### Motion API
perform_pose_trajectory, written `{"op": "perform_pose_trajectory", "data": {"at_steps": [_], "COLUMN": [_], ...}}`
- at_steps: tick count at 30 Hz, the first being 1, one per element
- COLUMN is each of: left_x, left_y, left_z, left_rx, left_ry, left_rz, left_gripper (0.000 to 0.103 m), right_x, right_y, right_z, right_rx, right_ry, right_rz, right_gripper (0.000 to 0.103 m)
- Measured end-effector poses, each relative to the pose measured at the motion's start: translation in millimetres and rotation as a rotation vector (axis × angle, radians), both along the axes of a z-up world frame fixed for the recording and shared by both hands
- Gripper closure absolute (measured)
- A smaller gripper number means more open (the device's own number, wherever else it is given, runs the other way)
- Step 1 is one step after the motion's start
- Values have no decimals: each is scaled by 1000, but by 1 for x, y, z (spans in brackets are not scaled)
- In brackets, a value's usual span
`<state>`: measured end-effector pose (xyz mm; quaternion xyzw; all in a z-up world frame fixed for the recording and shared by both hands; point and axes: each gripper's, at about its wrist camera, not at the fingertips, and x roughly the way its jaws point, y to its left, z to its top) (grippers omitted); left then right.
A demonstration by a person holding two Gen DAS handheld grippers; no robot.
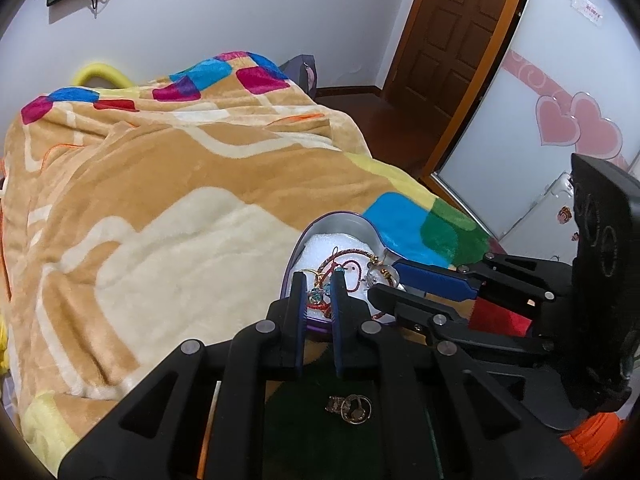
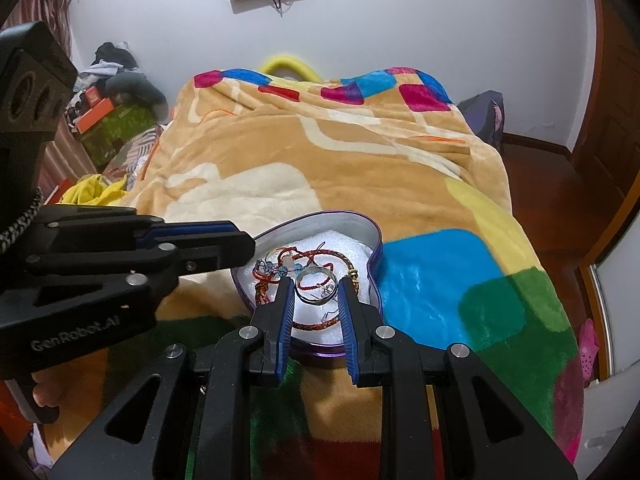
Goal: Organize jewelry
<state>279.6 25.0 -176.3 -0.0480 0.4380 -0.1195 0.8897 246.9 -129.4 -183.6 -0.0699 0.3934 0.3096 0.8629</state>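
A purple heart-shaped tin (image 1: 340, 216) (image 2: 320, 216) with a white foam lining lies on the bed. It holds several red cord bracelets (image 2: 316, 324) tangled together. My left gripper (image 1: 318, 280) hangs over the tin's left side, its jaws nearly together on a red cord bracelet with teal beads (image 1: 316, 297). In the right wrist view the left gripper (image 2: 250, 240) reaches in from the left above those beads (image 2: 262, 266). My right gripper (image 2: 316, 292) is shut on a silver bangle (image 2: 316, 301) just above the foam. The right gripper (image 1: 380, 280) enters the left wrist view from the right.
A plush tan blanket (image 1: 180, 184) with coloured squares covers the bed. A small gold ring and charm (image 1: 352, 408) lie on a dark green patch below my left gripper. A brown door (image 1: 452, 40) and a heart-patterned wardrobe (image 1: 560, 128) stand to the right, with clutter (image 2: 112, 112) at the left.
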Motion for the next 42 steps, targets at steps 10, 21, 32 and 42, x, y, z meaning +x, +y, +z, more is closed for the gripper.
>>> {"op": "perform_pose_trajectory", "data": {"at_steps": [10,21,32,42], "left_x": [-17,-52,-81,-76], "left_y": [4,11,20,9], "left_z": [27,51,34,-11], "left_rx": [-11,28,43,49], "left_ry": [-45,-86,-24,85], "left_rz": [6,34,54,24], "left_gripper": [87,77,71,71], "right_x": [-8,-32,-51,-59], "right_y": [-2,-8,-11,-18], "right_z": [17,44,29,-3], "right_rx": [-10,7,-5,-18], "right_ry": [-46,-100,-67,23], "right_rz": [-13,-4,-4,-24], "right_gripper": [77,73,68,67]}}
